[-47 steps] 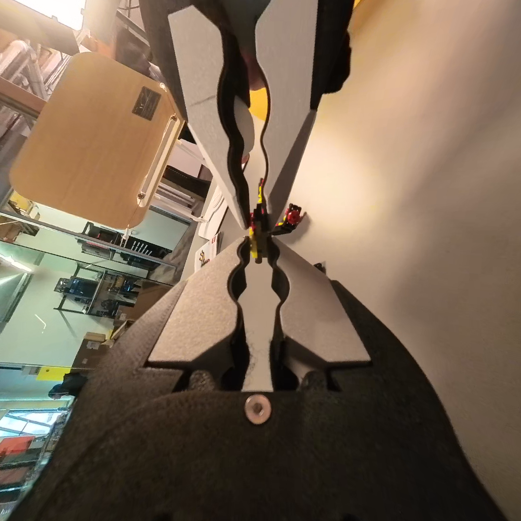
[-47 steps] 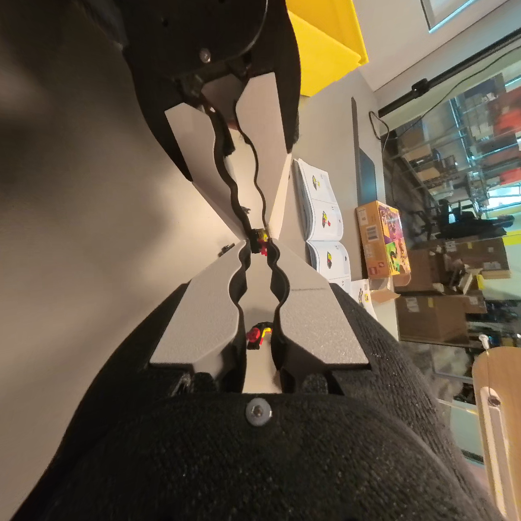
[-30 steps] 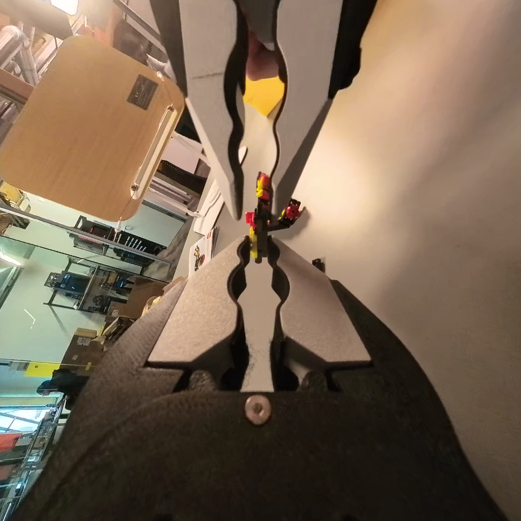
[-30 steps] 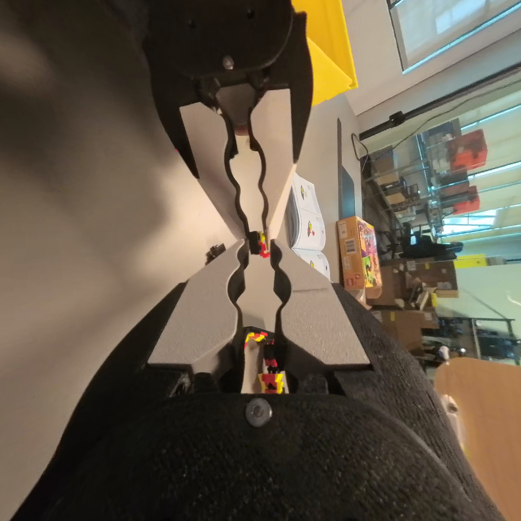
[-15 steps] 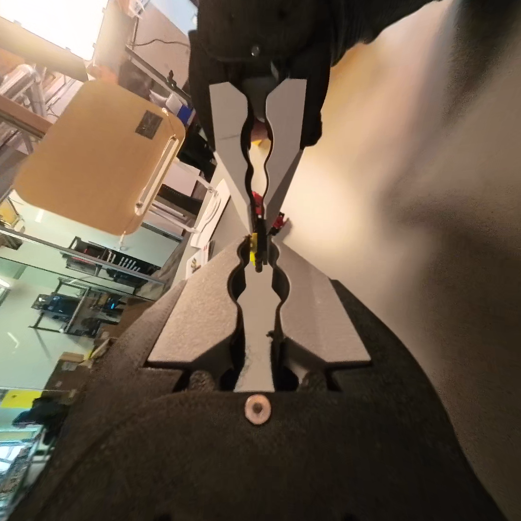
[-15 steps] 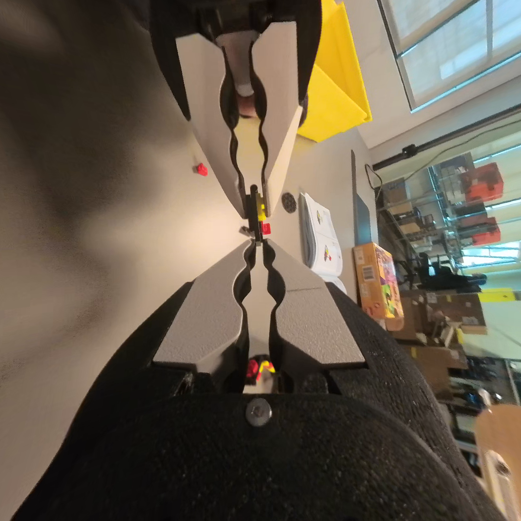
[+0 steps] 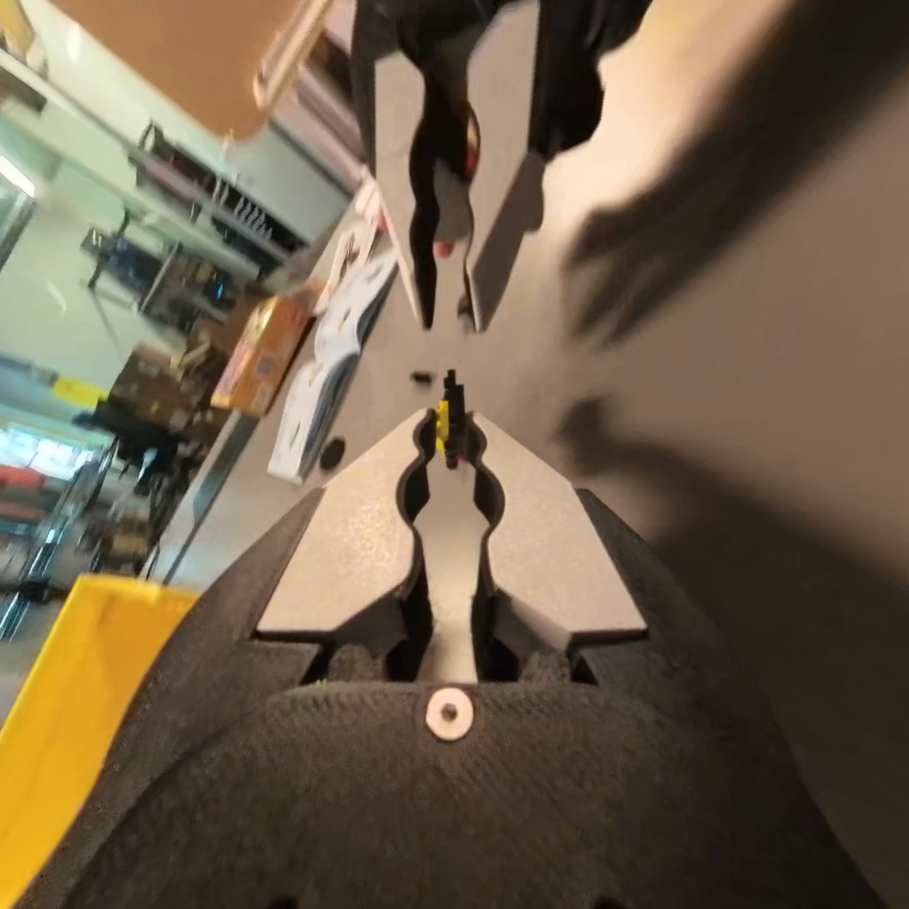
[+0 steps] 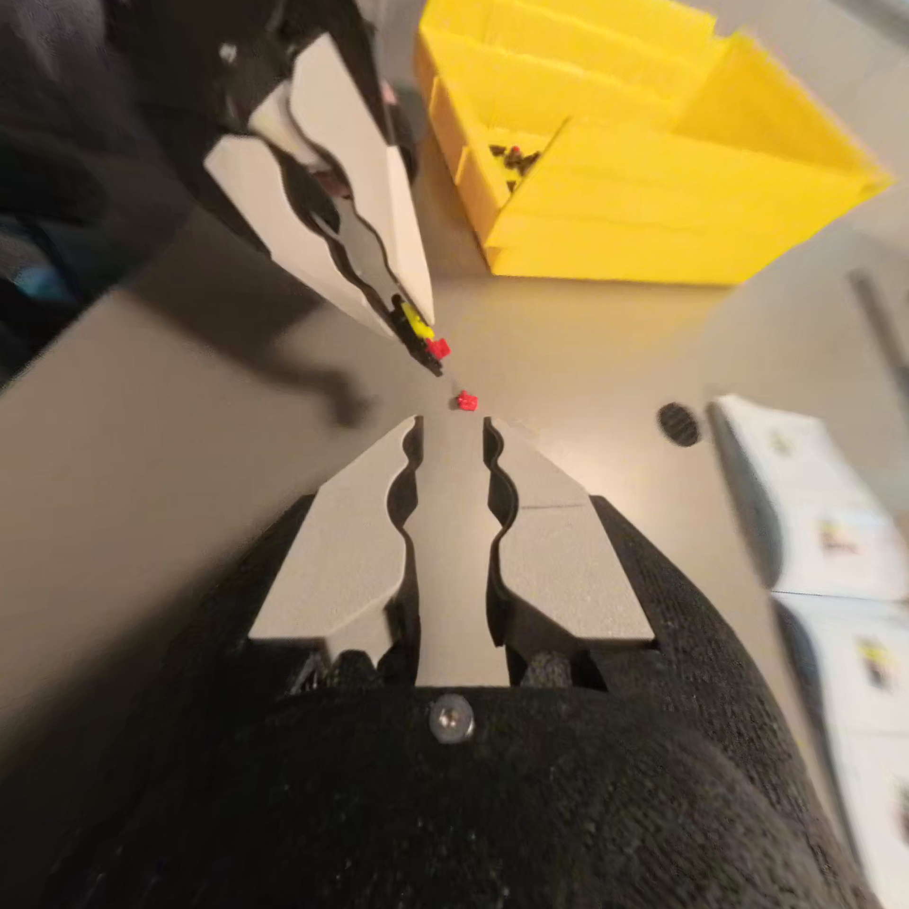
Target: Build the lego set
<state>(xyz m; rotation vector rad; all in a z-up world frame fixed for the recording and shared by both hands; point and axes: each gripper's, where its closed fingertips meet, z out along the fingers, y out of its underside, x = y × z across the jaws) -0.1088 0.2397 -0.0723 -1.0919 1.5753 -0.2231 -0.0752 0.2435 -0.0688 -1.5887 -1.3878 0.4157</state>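
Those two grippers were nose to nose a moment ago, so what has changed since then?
The right gripper let go, opened and drew back; a small red piece now lies on the table ahead of its fingers. The left gripper still pinches the black-and-yellow lego assembly.

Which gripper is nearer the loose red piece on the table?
Right. The open right gripper has the red piece just beyond its fingertips; the left gripper, shut on the lego assembly, sits farther behind it.

Open booklets (image 8: 811, 497), orange box (image 7: 263, 354), wooden chair (image 7: 196, 54)
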